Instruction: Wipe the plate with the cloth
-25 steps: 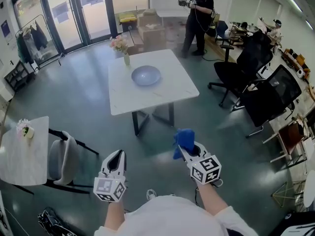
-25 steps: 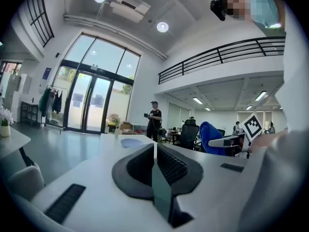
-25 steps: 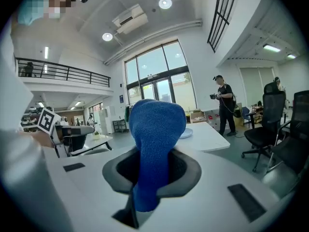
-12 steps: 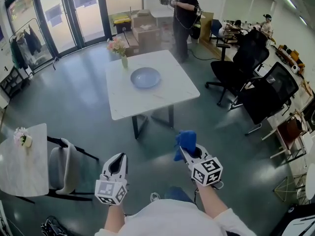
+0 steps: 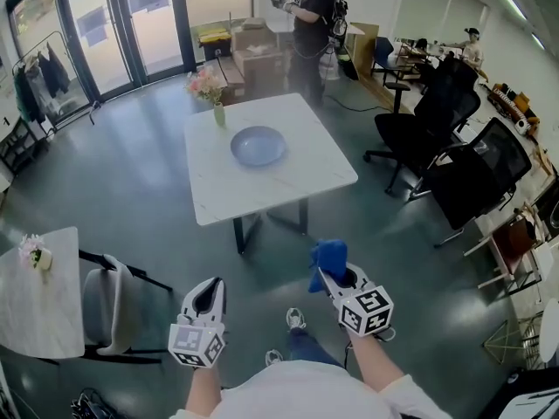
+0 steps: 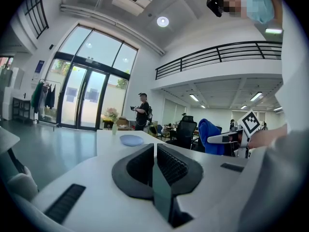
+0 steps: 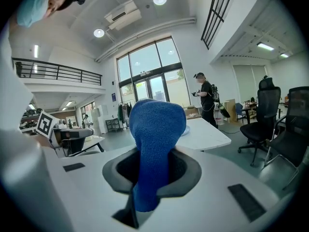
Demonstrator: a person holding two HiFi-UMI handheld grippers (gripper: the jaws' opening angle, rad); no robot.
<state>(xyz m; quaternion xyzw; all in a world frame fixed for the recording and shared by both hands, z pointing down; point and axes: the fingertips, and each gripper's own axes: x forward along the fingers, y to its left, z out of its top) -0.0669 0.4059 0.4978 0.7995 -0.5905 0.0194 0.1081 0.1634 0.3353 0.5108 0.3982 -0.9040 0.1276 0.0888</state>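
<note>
left gripper: jaws pressed together, nothing between them; the left gripper view shows the same. right gripper: jaws pinching the blue cloth, which bunches up past the tips and, in the right gripper view, also hangs a little below them. both grippers are held in the air over the grey floor, side by side, pointing toward the white tabletop. plate: pale blue, lies flat near the middle of that tabletop, well apart from both grippers and the cloth. a small vase of pink flowers stands at the tabletop's far left corner, near the plate, not touching it. a person in black stands beyond the tabletop. black office chairs are off to the right.
</note>
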